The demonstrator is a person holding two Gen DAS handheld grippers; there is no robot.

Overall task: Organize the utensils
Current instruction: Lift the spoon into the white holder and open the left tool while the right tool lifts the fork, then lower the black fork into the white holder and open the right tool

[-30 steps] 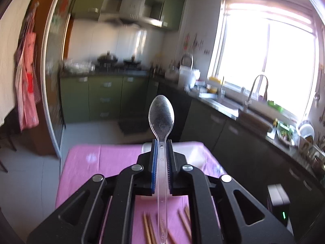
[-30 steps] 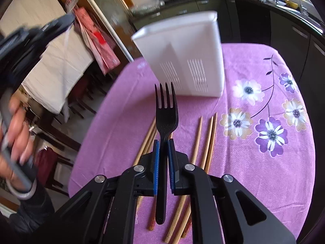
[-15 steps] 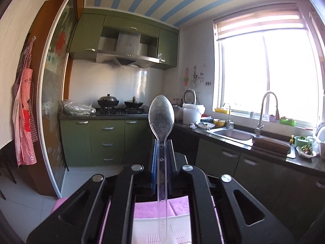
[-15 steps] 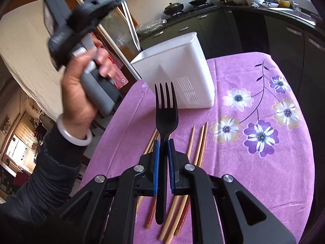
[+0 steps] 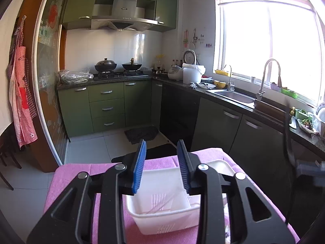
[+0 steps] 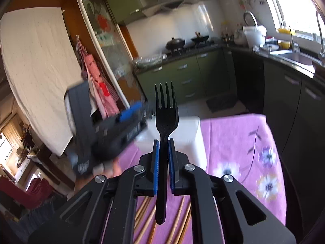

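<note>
My left gripper (image 5: 161, 148) hangs just above the white slotted utensil holder (image 5: 162, 217), jaws opening, nothing between the blue pads (image 5: 139, 166). A faint clear spoon (image 5: 162, 204) seems to lie inside the holder. My right gripper (image 6: 163, 144) is shut on the handle of a black fork (image 6: 166, 109), tines up, lifted over the table. Beneath it several wooden chopsticks (image 6: 178, 219) lie on the purple cloth. The right wrist view shows the left gripper (image 6: 130, 113) blurred, beside the holder (image 6: 189, 136).
The purple flowered tablecloth (image 6: 233, 138) covers a small table that ends just past the holder. Beyond are green kitchen cabinets (image 5: 105, 105), a stove with pots (image 5: 117, 67) and a sink counter (image 5: 233, 97) on the right. A hand (image 6: 113, 168) grips the left tool.
The left jaws have parted and the clear spoon has left them; that gripper sank towards the white holder. The right gripper rose from the table with the fork.
</note>
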